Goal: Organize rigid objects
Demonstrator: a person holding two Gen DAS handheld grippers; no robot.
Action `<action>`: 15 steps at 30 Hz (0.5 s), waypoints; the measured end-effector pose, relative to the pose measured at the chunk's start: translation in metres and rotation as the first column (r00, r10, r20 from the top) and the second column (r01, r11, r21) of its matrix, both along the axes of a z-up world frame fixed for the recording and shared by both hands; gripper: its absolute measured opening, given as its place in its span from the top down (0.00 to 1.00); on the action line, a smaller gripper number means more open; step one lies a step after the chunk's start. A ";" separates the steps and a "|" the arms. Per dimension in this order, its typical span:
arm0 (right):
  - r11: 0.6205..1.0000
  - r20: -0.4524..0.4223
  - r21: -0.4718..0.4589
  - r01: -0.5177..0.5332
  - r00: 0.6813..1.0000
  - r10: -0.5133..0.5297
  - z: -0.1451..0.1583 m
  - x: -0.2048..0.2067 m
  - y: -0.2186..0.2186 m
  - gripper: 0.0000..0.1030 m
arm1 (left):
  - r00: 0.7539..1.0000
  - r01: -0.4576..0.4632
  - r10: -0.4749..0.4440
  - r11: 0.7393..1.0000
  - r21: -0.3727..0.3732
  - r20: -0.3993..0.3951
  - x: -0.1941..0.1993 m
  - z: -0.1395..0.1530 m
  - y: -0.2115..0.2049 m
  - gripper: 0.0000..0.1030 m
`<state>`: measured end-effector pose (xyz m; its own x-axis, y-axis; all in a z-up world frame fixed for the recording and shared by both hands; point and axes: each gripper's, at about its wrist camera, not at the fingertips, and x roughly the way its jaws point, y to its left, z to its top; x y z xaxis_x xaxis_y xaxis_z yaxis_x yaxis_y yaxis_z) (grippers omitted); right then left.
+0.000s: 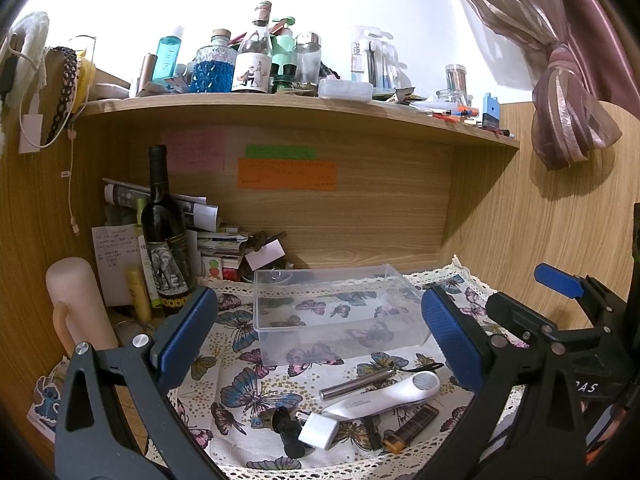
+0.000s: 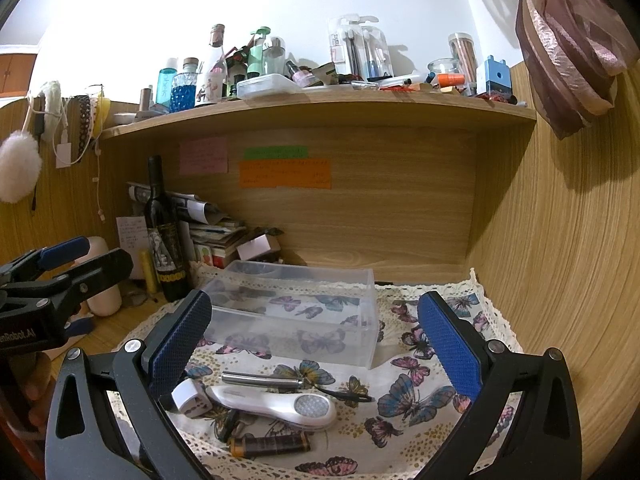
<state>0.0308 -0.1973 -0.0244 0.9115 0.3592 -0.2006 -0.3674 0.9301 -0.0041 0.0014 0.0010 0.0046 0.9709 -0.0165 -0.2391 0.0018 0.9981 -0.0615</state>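
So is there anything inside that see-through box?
Nothing is inside the clear box. Through its walls you see only the butterfly cloth it sits on. The metal tube, white device and lighter lie in front of it.

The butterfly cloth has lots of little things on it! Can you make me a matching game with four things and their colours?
Things:
1. flat rectangular plastic box
2. long handheld device with a round silvery head
3. slim metal tube
4. small cube-shaped plug adapter

Colours:
A. shiny silver
B. see-through
C. plain white, blocky
D. white with a silvery grille at one end

Pairs: 1-B, 2-D, 3-A, 4-C
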 end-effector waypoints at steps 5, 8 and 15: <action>1.000 -0.003 0.000 0.000 1.000 0.000 -0.001 0.001 -0.002 0.00 | 1.000 0.000 0.000 1.000 0.001 -0.001 0.000 -0.001 0.000 0.00; 1.000 -0.010 0.005 0.001 1.000 -0.001 -0.003 0.002 -0.002 0.00 | 1.000 -0.001 0.001 1.000 -0.002 0.001 0.000 -0.001 0.000 0.00; 1.000 -0.053 0.015 -0.002 0.999 0.003 -0.013 0.011 -0.008 0.00 | 0.998 -0.019 0.018 1.000 -0.018 -0.056 0.010 -0.014 0.017 0.00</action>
<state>0.0419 -0.2050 -0.0378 0.8986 0.3649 -0.2437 -0.3692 0.9289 0.0293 0.0114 0.0177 -0.0090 0.9563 -0.0033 -0.2923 -0.0208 0.9966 -0.0793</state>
